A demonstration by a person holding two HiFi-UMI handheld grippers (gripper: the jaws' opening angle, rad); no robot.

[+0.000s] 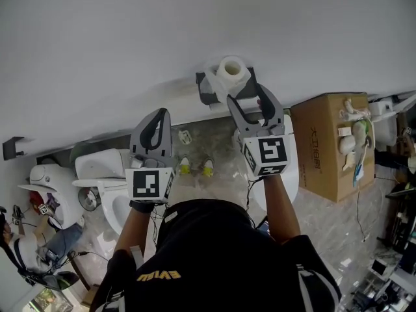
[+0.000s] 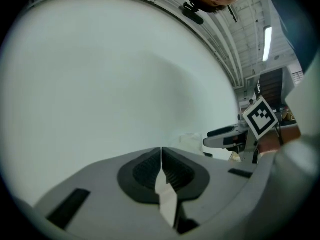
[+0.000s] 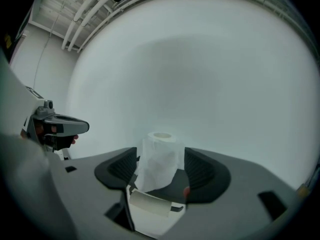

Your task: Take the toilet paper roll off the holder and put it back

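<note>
The white toilet paper roll (image 1: 233, 73) stands upright, core hole up, at the dark wall holder (image 1: 207, 90). My right gripper (image 1: 246, 96) reaches toward the wall, its two pads against the roll's (image 3: 159, 156) left and right sides. Below the roll lie the holder's dark shelf (image 3: 167, 190) and a pale bar (image 3: 150, 204). I cannot tell if the roll rests on the shelf. My left gripper (image 1: 158, 117) hangs to the left, away from the holder. Its jaws (image 2: 161, 160) are shut with nothing between them. From there the roll (image 2: 192, 140) shows faintly beside the right gripper.
A plain white wall (image 1: 195, 18) fills the far side. A cardboard box (image 1: 325, 145) with items on top stands to the right. White toilets (image 1: 97, 171) stand at left on a stone floor, two small yellow-capped bottles (image 1: 195, 168) between them. Cables and gear crowd the lower right.
</note>
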